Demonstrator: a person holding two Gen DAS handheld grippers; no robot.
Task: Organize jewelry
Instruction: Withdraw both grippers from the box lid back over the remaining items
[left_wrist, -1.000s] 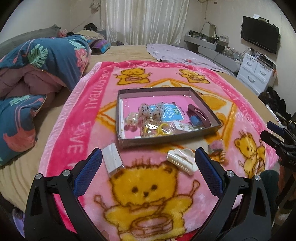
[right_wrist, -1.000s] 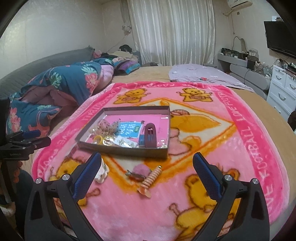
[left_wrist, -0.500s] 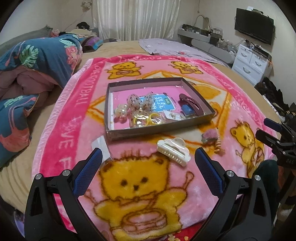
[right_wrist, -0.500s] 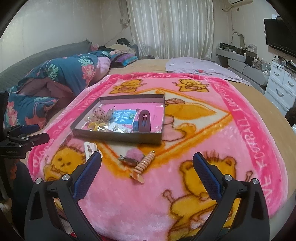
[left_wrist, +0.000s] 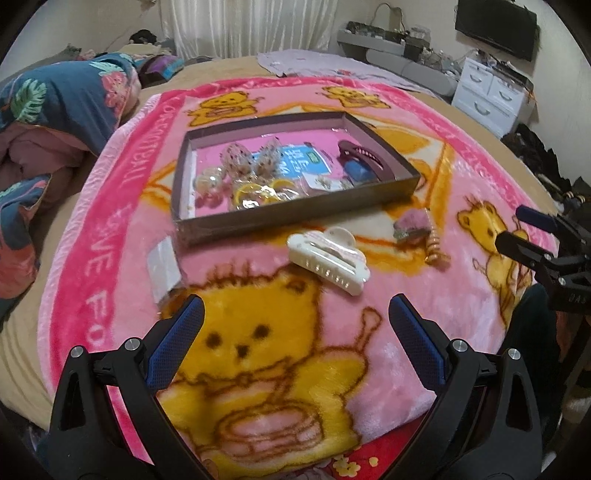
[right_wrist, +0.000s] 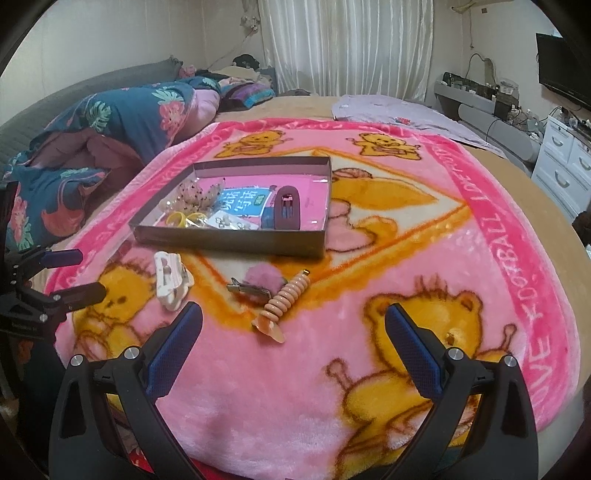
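A bedroom bed carries a pink bear blanket with a shallow tray of jewelry on it. Just in front of the tray lie a white claw clip, a pink fluffy clip and a peach spiral tie. Both the left gripper and right gripper hang wide and empty, now nearer these 3 than 1 second ago.

A home bedroom: bed with bear blanket, curtains, drawers.
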